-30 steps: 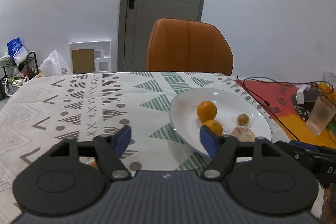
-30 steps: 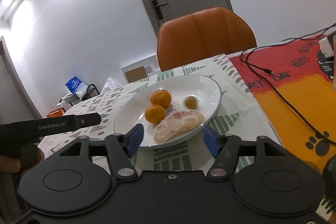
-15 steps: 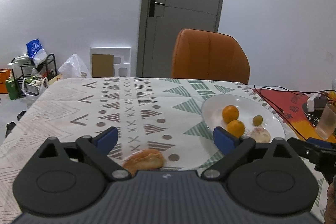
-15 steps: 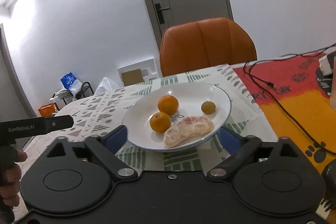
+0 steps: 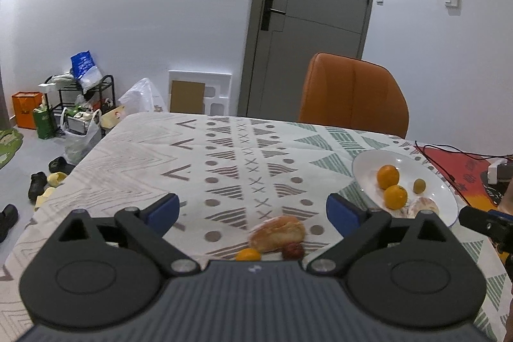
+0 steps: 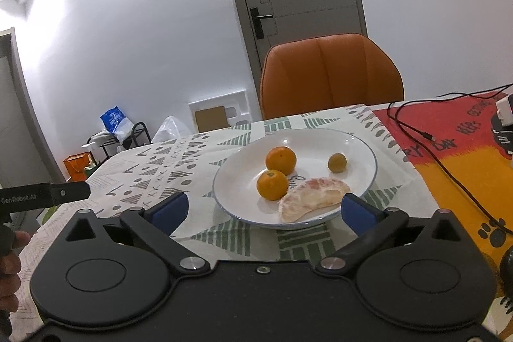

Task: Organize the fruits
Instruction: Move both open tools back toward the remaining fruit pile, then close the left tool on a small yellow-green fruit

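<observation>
Fruit piece [image 5: 277,233] lies near, between your wide-open, empty left gripper's [image 5: 253,209] fingers, long axis left-right; right gripper [image 6: 264,207], also empty and spread, faces plate [image 6: 368,149].

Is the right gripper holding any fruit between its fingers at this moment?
No, the right gripper is open and empty, and the peeled pomelo piece lies on the white plate ahead of it.

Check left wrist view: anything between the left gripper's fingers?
Yes. In the left wrist view the open left gripper frames a pale peeled fruit piece, a small orange and a dark red fruit on the tablecloth.
</observation>
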`<state>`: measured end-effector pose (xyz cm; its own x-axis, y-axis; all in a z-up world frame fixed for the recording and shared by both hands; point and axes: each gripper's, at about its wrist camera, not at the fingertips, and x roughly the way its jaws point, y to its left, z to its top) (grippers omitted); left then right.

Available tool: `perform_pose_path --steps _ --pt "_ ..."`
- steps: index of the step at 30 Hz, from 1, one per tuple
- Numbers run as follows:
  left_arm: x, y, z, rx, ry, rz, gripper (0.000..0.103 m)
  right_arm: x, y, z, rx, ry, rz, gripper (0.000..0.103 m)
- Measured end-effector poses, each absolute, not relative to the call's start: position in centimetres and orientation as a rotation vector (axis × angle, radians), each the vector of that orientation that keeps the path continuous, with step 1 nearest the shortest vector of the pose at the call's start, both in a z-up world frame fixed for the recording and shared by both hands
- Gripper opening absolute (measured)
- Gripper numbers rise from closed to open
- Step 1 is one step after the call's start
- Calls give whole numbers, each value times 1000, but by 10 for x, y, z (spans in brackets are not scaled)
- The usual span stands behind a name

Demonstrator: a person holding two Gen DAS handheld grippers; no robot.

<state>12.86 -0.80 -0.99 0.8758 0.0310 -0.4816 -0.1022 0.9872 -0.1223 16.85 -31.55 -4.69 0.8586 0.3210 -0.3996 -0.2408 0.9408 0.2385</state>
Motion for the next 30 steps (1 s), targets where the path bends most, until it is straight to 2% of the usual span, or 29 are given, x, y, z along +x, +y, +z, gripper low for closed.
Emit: perform_pose_path --steps 25,30 --pt "94 51 -39 -192 543 137 97 167 -246 -49 117 493 496 103" --pt "93 54 -43 -216 548 128 93 167 -239 -50 106 508 516 103"
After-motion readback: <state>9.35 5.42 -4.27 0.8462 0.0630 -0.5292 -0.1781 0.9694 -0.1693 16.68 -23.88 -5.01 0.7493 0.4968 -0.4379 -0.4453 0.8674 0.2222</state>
